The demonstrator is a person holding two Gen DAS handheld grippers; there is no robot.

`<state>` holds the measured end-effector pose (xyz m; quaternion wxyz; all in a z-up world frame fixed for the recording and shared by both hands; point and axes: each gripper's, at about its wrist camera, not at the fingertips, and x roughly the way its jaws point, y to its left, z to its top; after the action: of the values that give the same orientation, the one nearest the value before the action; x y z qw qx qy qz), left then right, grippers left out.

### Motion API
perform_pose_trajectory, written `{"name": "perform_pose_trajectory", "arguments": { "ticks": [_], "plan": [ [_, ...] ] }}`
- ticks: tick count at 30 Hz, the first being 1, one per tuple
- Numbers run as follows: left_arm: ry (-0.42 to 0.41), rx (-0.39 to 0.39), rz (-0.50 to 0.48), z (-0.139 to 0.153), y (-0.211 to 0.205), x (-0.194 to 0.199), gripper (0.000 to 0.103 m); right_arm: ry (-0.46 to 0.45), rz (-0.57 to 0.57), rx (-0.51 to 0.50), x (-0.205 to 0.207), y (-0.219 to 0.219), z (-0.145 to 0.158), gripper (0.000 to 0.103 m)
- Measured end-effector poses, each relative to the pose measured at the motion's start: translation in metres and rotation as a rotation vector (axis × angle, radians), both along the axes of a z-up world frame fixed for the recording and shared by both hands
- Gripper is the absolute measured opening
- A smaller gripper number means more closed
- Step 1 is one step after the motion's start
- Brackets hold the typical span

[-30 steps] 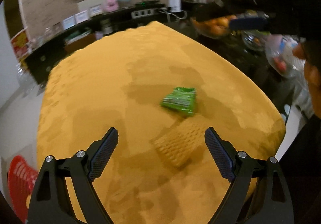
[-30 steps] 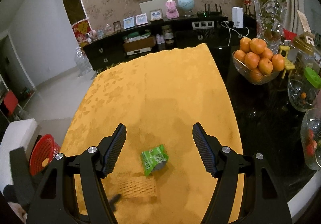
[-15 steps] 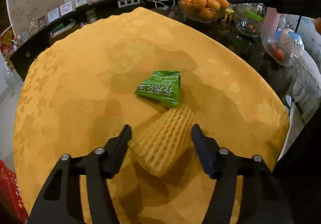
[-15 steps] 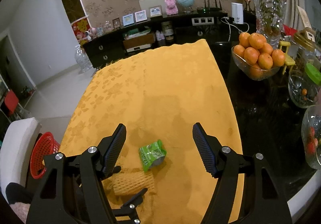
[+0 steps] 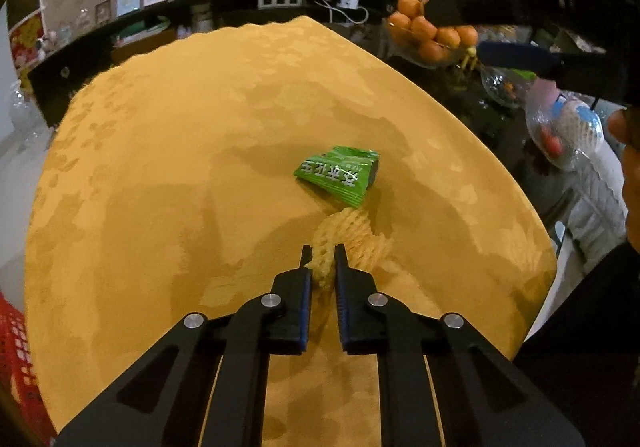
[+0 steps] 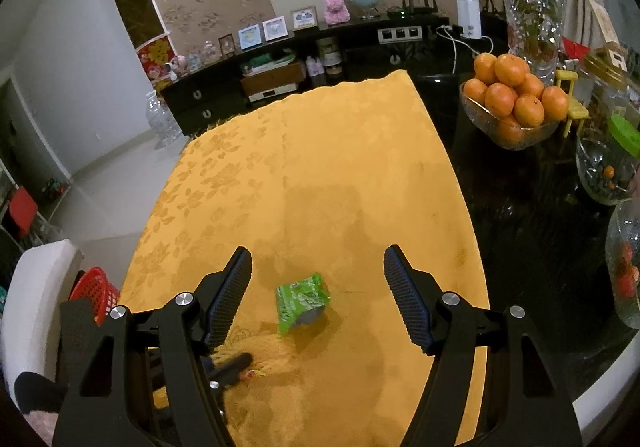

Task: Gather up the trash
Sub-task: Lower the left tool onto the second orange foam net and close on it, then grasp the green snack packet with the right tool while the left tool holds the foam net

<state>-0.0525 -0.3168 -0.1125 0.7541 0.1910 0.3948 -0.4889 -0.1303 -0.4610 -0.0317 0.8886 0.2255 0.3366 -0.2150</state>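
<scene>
Left wrist view: left gripper [image 5: 321, 251] has just been closing, now clenched on the yellow foam fruit net [image 5: 349, 237], squeezing its near end on the orange-clothed surface [image 5: 168, 151]. Green snack wrapper [image 5: 339, 174] lies just beyond the net, touching or nearly so. Bowl of oranges [image 5: 430, 35] far right; red basket [image 5: 16, 351] at the lower left edge.

Right wrist view: right gripper [image 6: 318, 259] released, jaws wide, nothing between the pads. Green snack wrapper [image 6: 302, 301] lies on the cloth below, between the fingers. Net [image 6: 266, 351] low left, partly hidden behind the left finger. Red basket [image 6: 94, 293] beside the surface's left edge.
</scene>
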Motion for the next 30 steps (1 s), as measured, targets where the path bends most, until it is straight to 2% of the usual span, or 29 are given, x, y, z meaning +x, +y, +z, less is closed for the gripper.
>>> {"name": "perform_pose_trajectory", "arguments": {
  "ticks": [8, 14, 17, 25, 30],
  "plan": [
    [-0.032, -0.050, 0.063, 0.028, 0.022, 0.008, 0.010, 0.006, 0.006, 0.028, 0.005, -0.001, -0.005, 0.067],
    [-0.067, -0.082, 0.103, 0.049, 0.042, 0.014, 0.010, 0.052, 0.023, 0.041, 0.016, 0.005, -0.022, 0.066],
    [-0.079, -0.095, 0.153, 0.057, 0.055, 0.023, 0.010, 0.072, 0.035, 0.040, 0.022, 0.009, -0.029, 0.067],
    [-0.088, -0.117, 0.300, 0.070, 0.084, 0.052, 0.010, 0.086, 0.087, 0.131, 0.045, 0.016, -0.055, 0.067],
    [-0.090, -0.110, 0.344, 0.070, 0.091, 0.060, 0.010, 0.122, 0.101, 0.085, 0.059, 0.026, -0.065, 0.066]
  ]
}}
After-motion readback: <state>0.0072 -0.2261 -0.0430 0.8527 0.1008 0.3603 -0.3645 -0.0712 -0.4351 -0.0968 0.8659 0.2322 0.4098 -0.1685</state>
